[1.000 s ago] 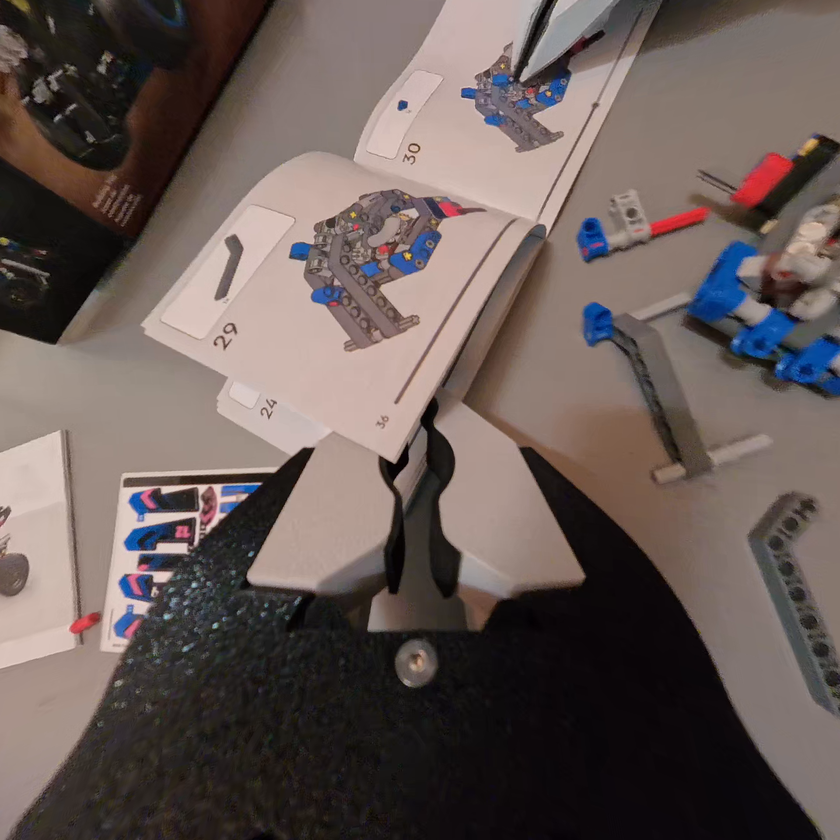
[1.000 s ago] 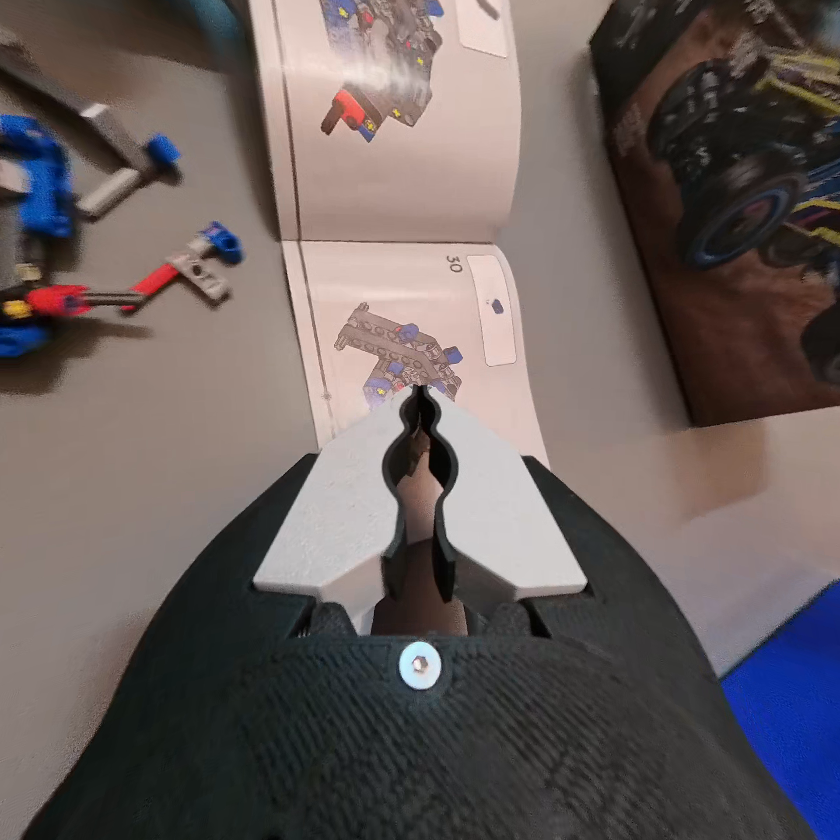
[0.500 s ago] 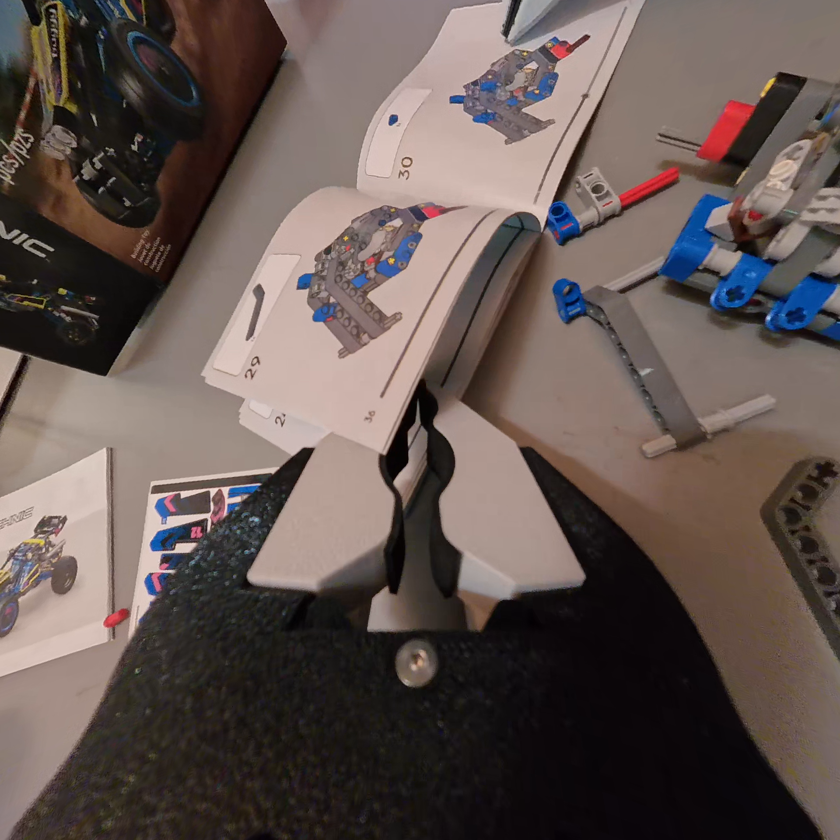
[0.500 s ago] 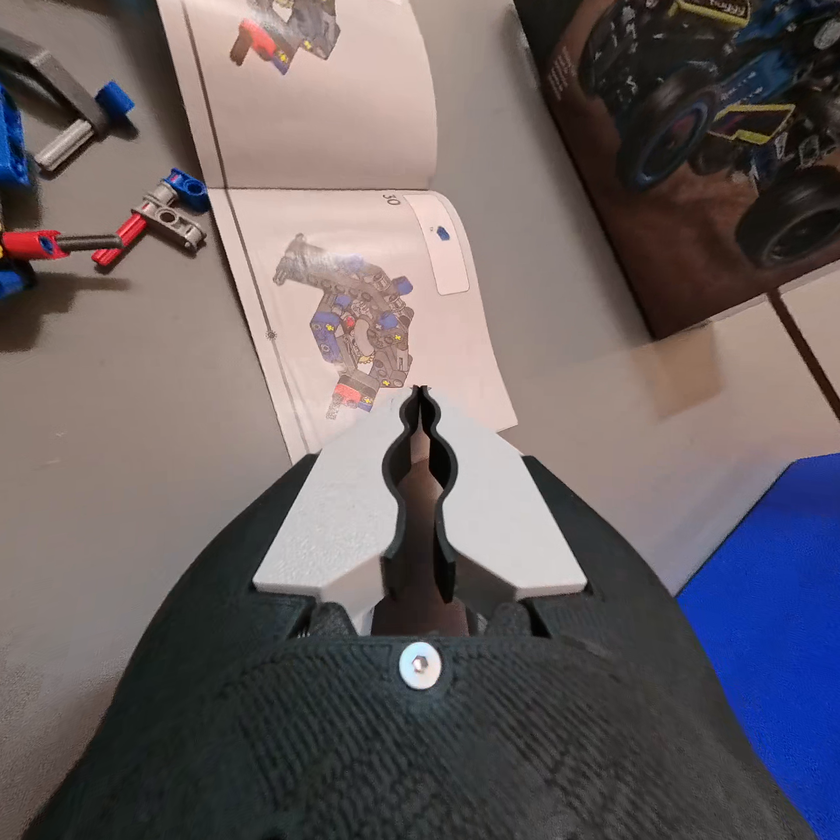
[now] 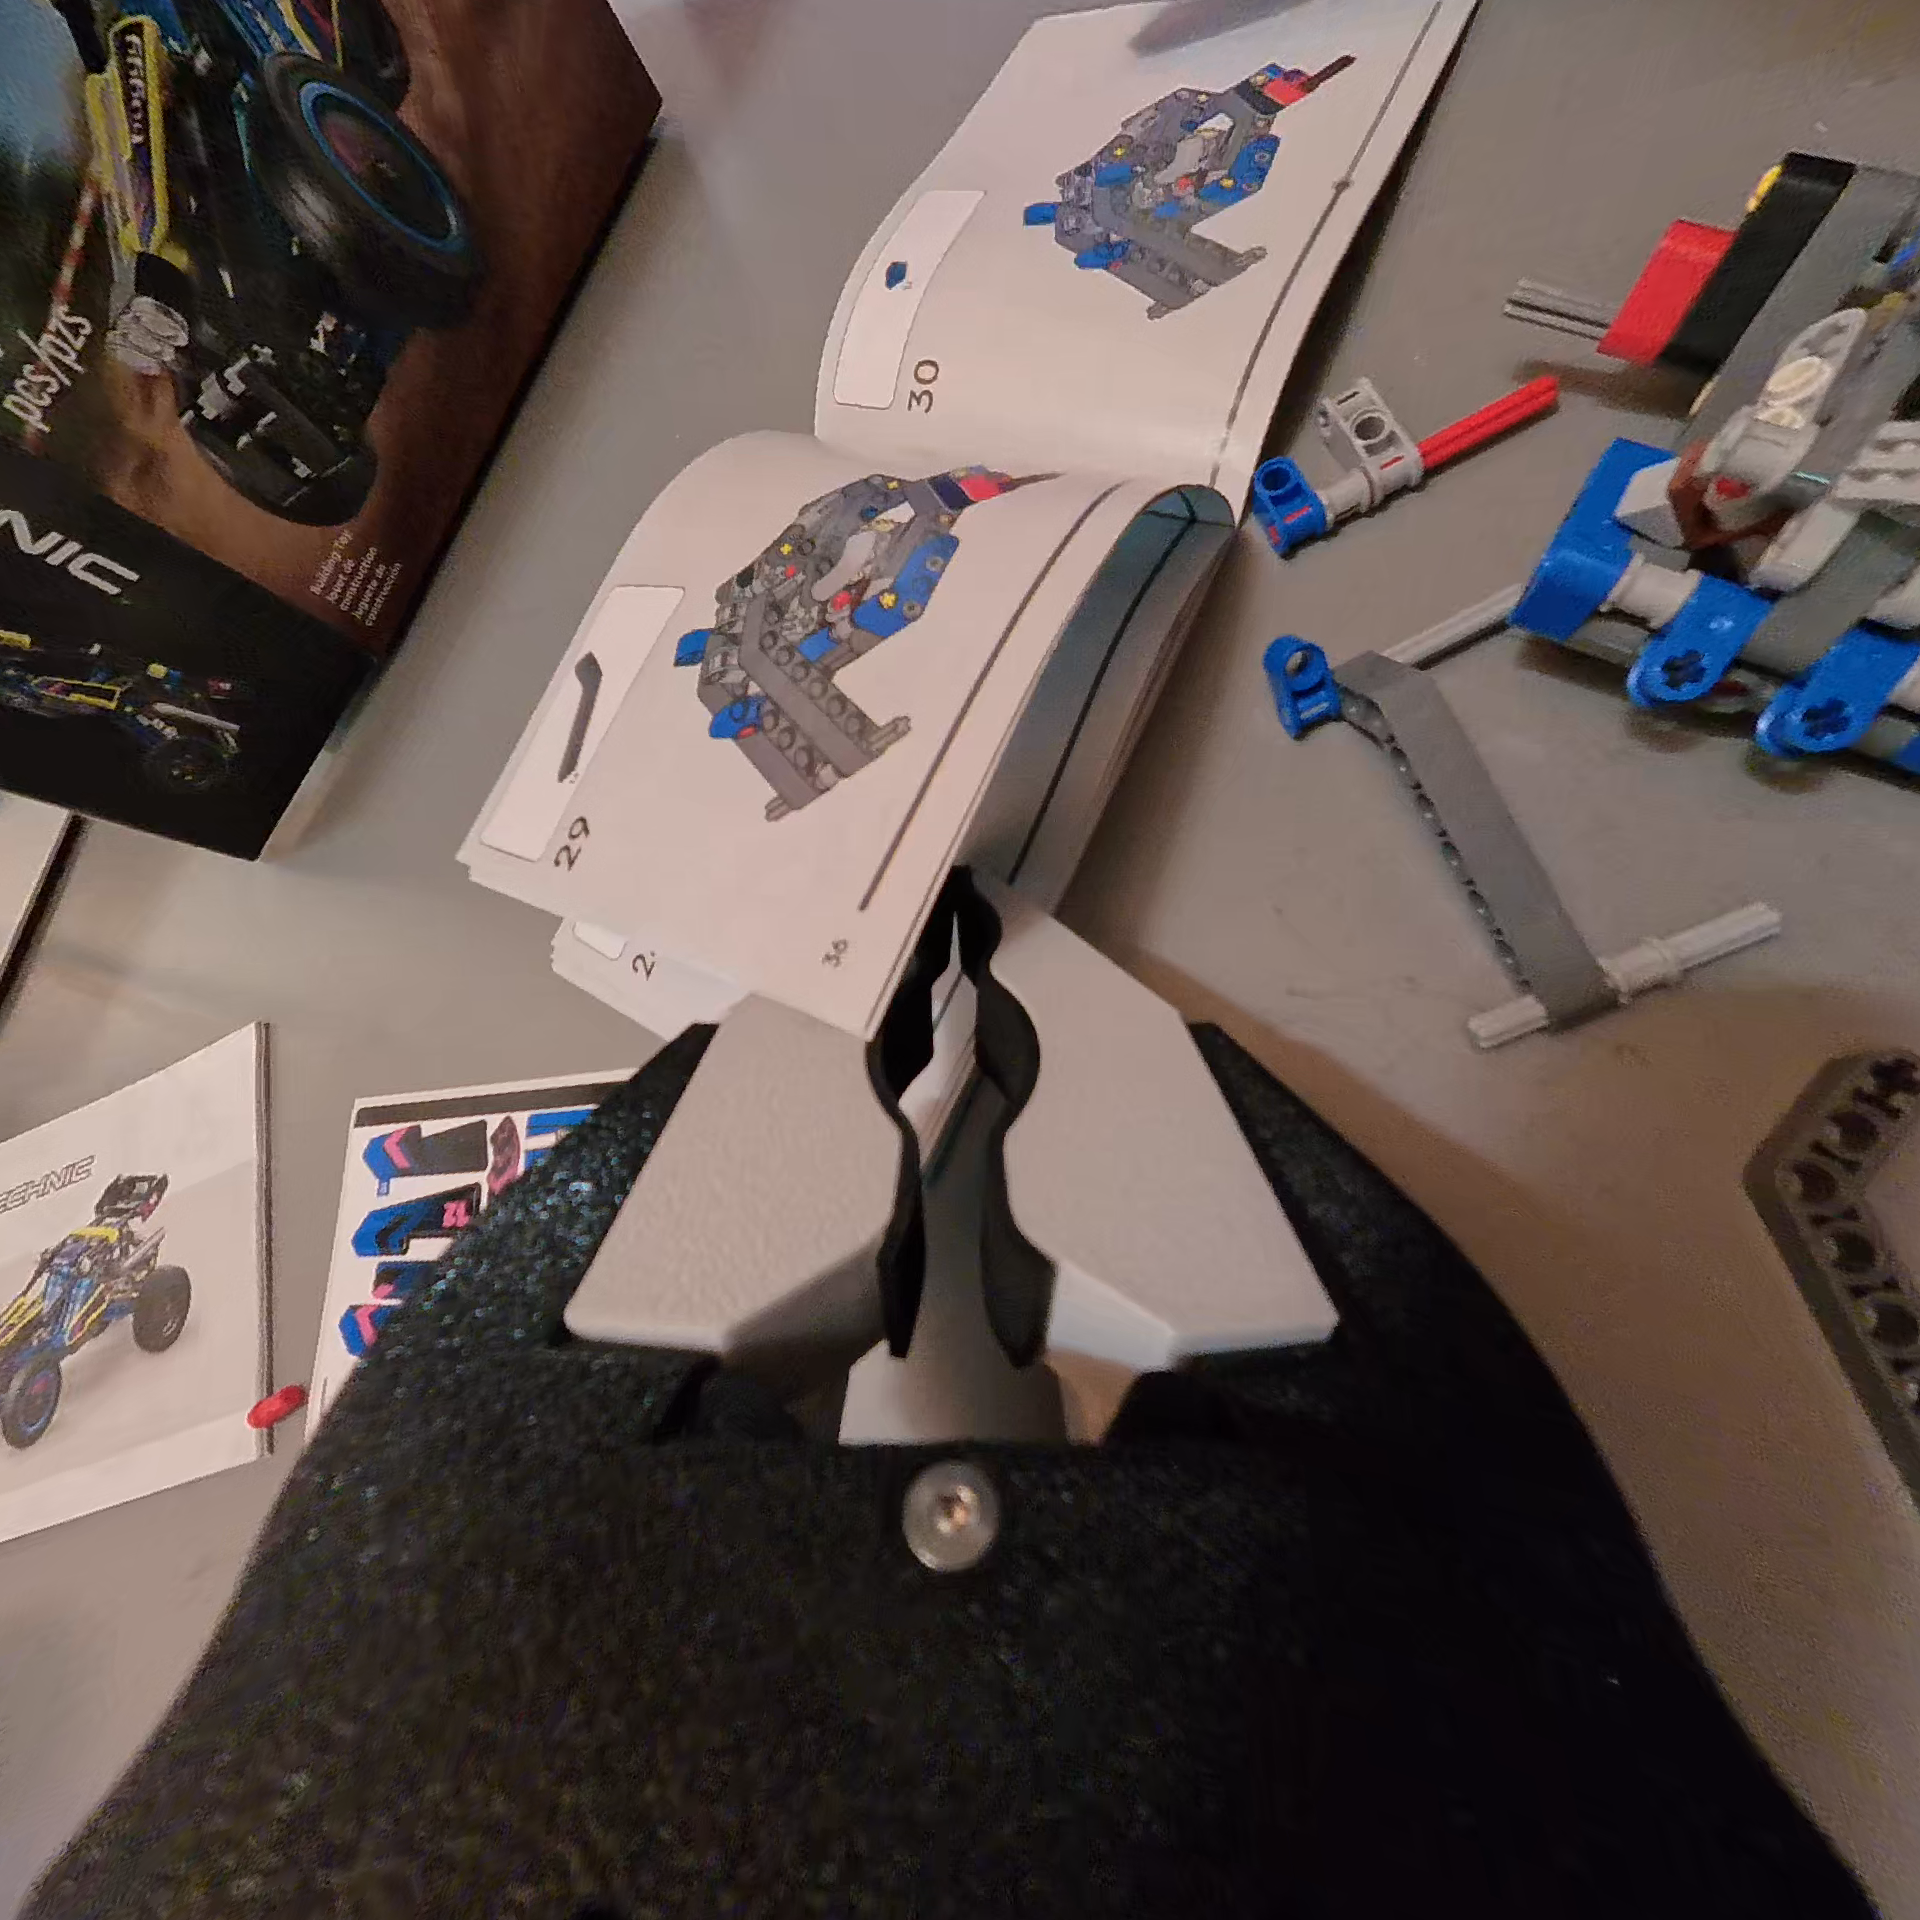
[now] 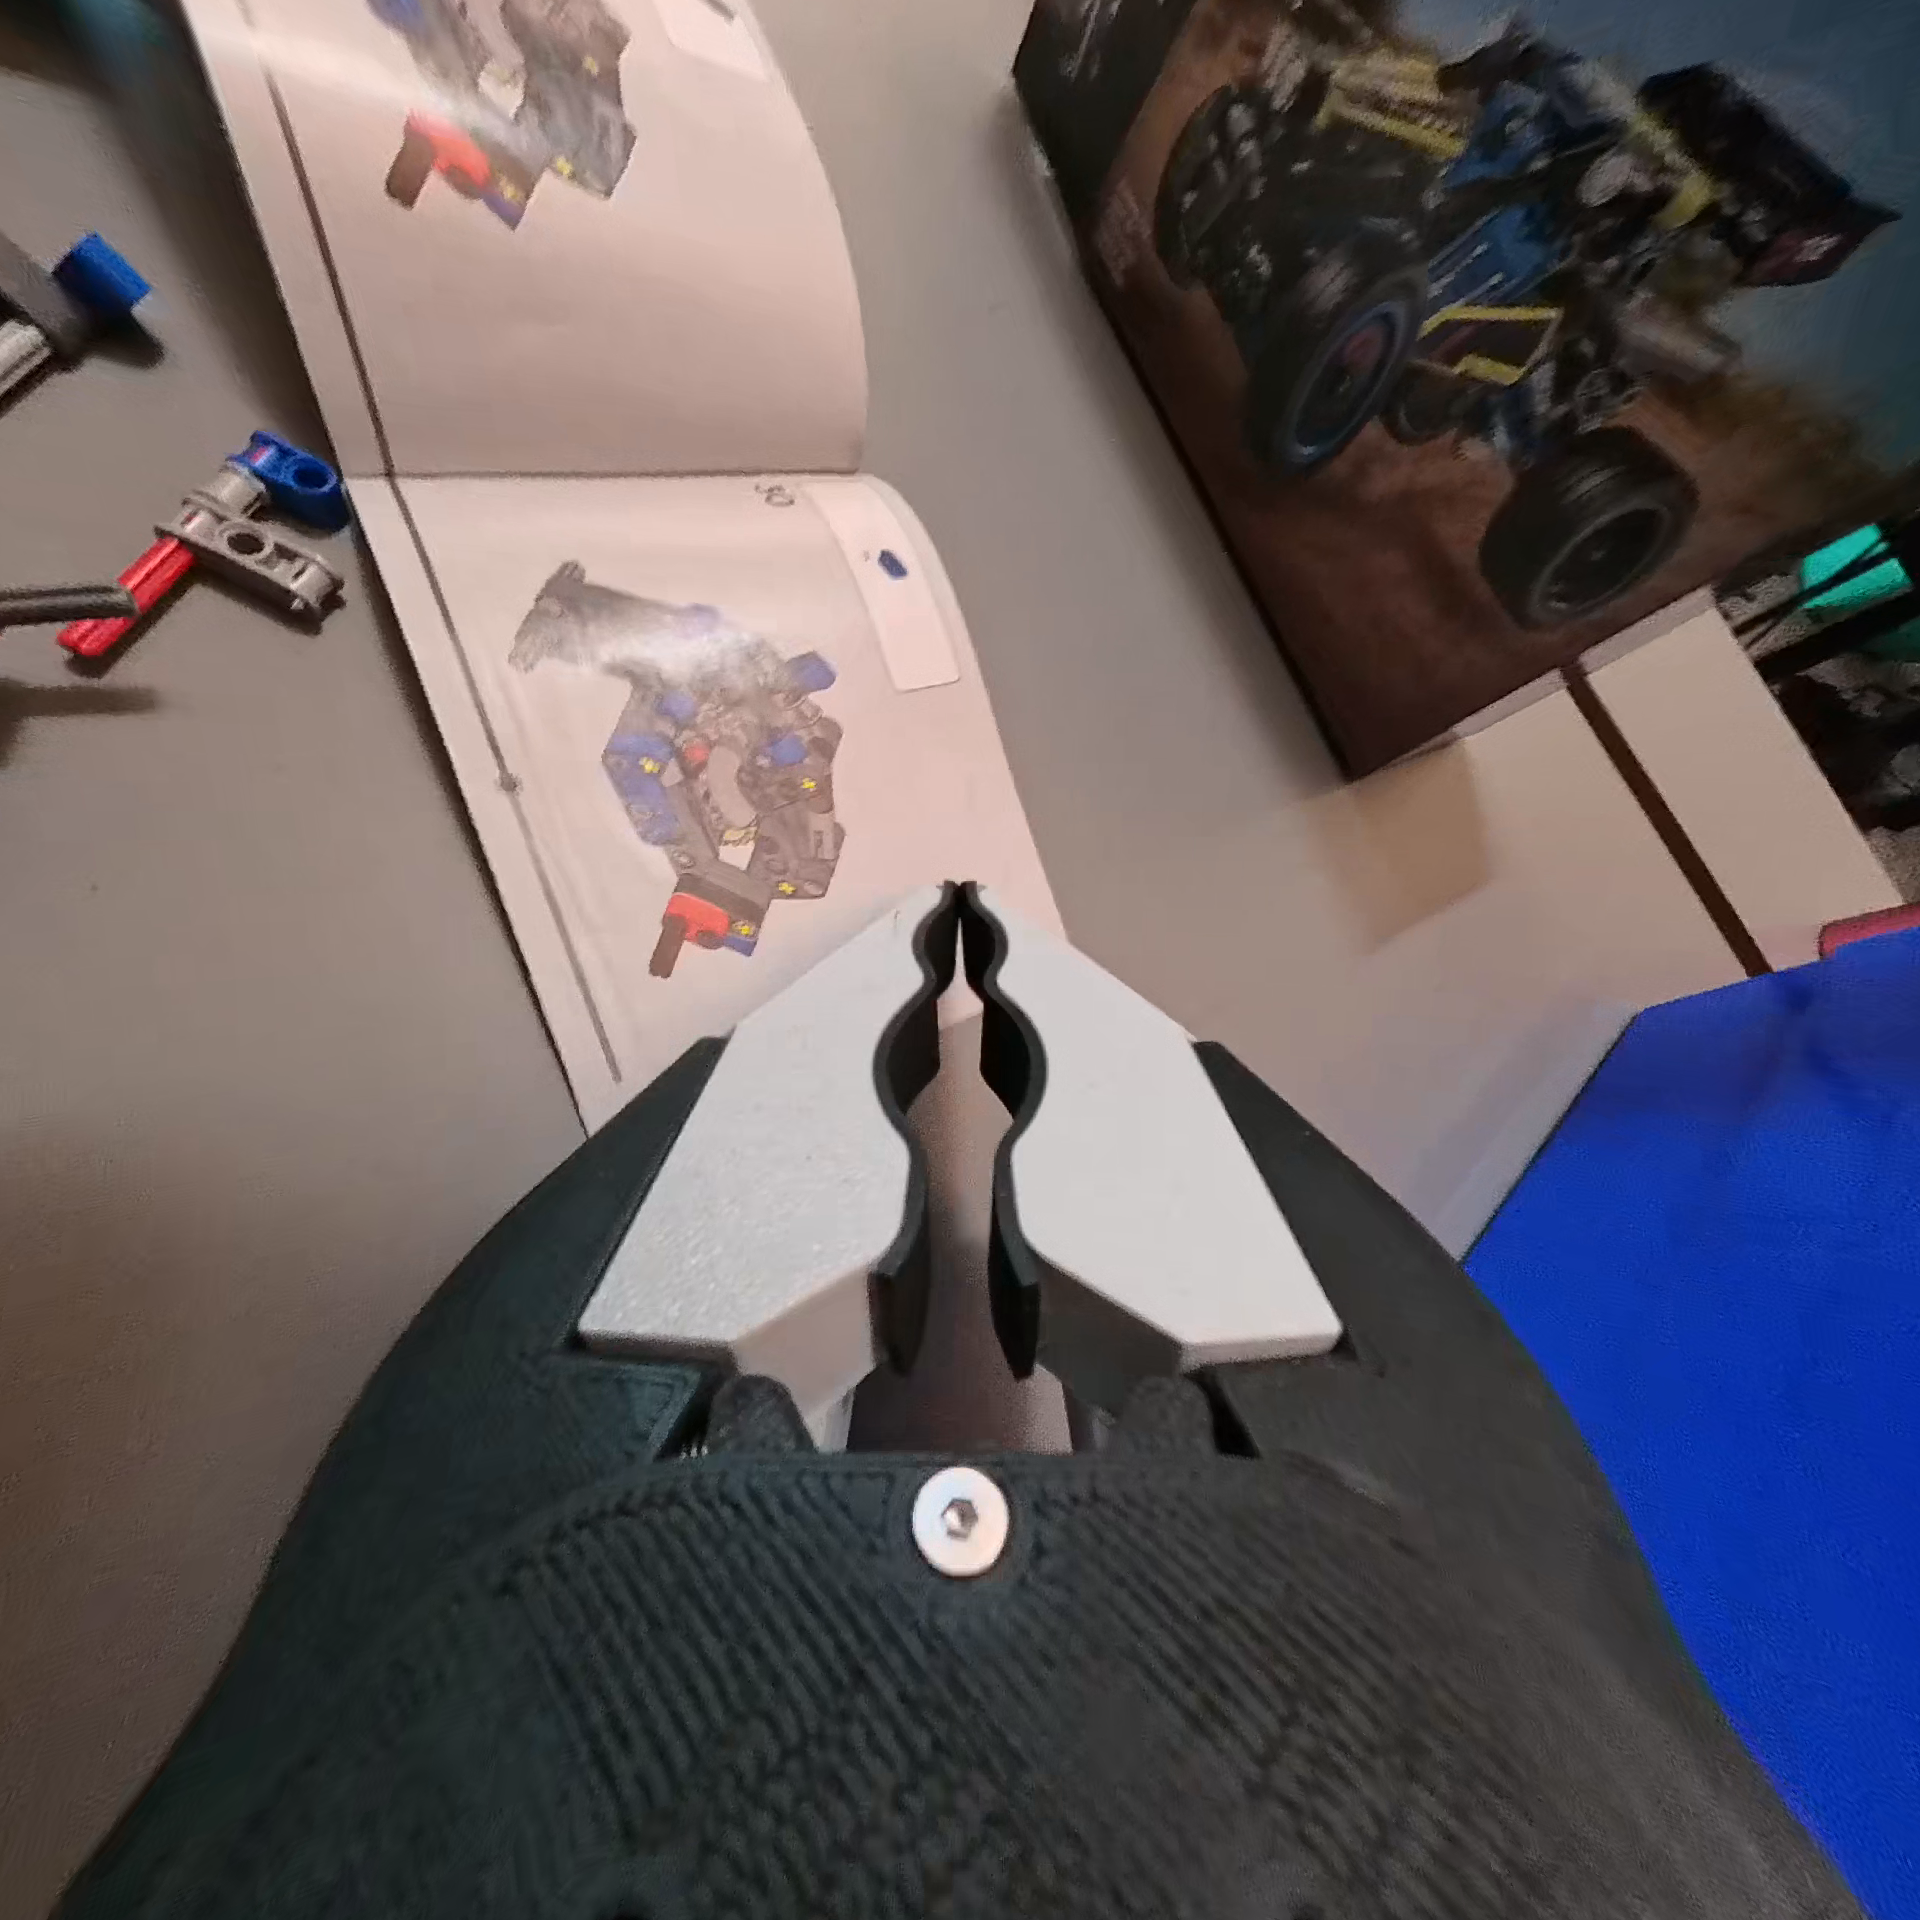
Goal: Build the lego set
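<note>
The open instruction booklet (image 5: 790,675) lies on the grey table. My left gripper (image 5: 961,894) is shut on the near corner of its left-hand pages, which arch up from the spine. My right gripper (image 6: 961,894) is shut and empty, just above the near edge of the booklet's other page (image 6: 675,623). A partly built blue and grey assembly (image 5: 1745,582) lies at the right. Nearby lie a grey beam with a blue connector and a pale axle (image 5: 1455,821), and a red axle with grey and blue connectors (image 5: 1371,457), which also shows in the right wrist view (image 6: 208,551).
The set's box (image 5: 260,364) stands left of the booklet and shows in the right wrist view (image 6: 1455,364). A sticker sheet (image 5: 436,1174), a small booklet (image 5: 125,1278) and a red pin (image 5: 275,1411) lie near left. A dark grey beam (image 5: 1849,1195) lies far right. A blue surface (image 6: 1714,1299) lies beyond the table edge. Across from one pair of fingers to the other is roughly 20 centimeters. To the red pin (image 5: 275,1411): left tips about 20 centimeters, right tips about 35 centimeters.
My right gripper has drawn back off the page's picture to the page's edge and left the left wrist view. My left gripper keeps its hold on the pages and has pulled back.
</note>
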### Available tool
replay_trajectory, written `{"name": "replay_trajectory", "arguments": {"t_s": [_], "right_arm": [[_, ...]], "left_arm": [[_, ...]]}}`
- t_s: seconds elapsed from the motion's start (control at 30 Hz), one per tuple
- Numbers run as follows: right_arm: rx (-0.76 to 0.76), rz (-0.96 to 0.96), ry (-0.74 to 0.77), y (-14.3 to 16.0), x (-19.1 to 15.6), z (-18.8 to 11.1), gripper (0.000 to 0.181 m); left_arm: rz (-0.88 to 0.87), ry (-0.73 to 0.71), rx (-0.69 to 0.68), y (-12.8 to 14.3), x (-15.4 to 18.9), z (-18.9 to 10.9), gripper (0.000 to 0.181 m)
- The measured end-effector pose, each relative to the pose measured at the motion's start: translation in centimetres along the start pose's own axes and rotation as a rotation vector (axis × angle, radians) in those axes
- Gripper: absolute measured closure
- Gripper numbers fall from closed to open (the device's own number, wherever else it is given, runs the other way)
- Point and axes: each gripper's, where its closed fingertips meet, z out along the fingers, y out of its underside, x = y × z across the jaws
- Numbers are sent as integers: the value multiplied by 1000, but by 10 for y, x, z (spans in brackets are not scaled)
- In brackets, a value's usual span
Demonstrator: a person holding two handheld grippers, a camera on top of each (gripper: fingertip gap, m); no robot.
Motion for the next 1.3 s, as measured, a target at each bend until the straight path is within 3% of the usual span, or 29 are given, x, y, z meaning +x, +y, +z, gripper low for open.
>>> {"name": "replay_trajectory", "arguments": {"t_s": [1.3], "right_arm": [[-16,-75,102,3,12,4,181]], "left_arm": [[15,-10,1,-1,0,0,181]]}}
